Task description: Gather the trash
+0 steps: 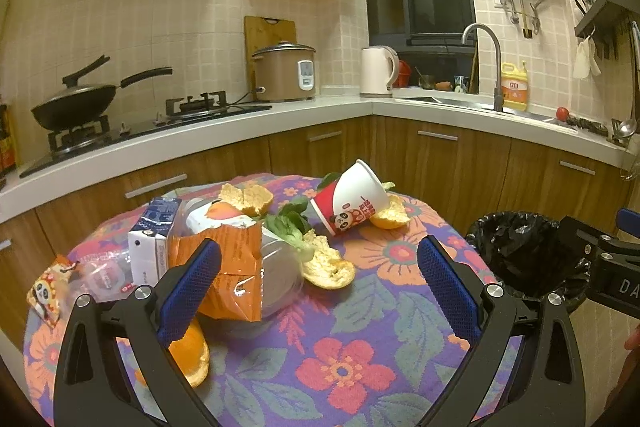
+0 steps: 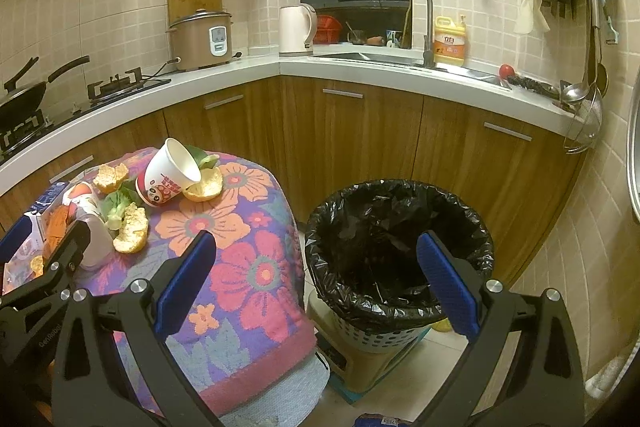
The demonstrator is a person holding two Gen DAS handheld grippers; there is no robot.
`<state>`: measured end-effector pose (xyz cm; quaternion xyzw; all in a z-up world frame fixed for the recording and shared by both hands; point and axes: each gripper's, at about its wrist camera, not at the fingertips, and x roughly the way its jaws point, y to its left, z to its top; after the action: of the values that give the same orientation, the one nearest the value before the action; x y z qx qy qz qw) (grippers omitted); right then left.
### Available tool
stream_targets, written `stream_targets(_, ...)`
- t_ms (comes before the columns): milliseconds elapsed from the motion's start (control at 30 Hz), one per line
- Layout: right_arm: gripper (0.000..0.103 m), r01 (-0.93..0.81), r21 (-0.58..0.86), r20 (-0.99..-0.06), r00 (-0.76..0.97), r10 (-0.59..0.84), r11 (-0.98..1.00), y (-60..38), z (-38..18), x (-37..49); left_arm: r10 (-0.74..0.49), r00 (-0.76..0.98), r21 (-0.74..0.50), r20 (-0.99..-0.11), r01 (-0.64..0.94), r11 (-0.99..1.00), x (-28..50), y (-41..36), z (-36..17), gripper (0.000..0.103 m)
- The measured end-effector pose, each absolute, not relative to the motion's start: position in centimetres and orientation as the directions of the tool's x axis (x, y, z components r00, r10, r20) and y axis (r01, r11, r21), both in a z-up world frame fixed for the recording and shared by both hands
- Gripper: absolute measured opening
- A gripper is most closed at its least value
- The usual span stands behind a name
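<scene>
Where the flowered cloth covers the small table (image 1: 360, 347), the trash lies heaped on its far and left parts, and the bin (image 2: 400, 247) stands just beside the table on the floor, lined with a black bag; nothing can be made out inside it against the dark plastic. The left gripper (image 1: 320, 287) hangs over the table with its blue fingers spread wide and nothing between them, and the right gripper (image 2: 316, 279) is likewise spread and empty, held above the bin's near rim. An orange foil packet (image 1: 228, 267) lies torn open against a clear jar (image 1: 280, 279) on its side. The paper cup (image 1: 352, 199), tipped over with its mouth raised, is empty and printed with a panda and red lettering too small to read. A blue-and-white carton (image 1: 154, 235) stands at the left. Orange peels (image 1: 328, 267) and a green leaf (image 1: 288, 223) lie between. Only the left view shows a small panda wrapper (image 1: 46, 291); only the right shows the bin's dotted basket wall.
</scene>
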<state>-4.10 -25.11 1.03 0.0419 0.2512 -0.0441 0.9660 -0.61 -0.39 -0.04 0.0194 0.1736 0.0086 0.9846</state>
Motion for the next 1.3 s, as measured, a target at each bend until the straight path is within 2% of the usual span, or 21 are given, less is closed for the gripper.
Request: stream_targets(1300,0.095,0.104,0.06,-0.502,0.863,-0.06,0.993,-25.02,0.8,-3.88,0.01,0.936,0.028,-0.353,0.0,1.0,-0.3,-0.54,-0.25,0.095)
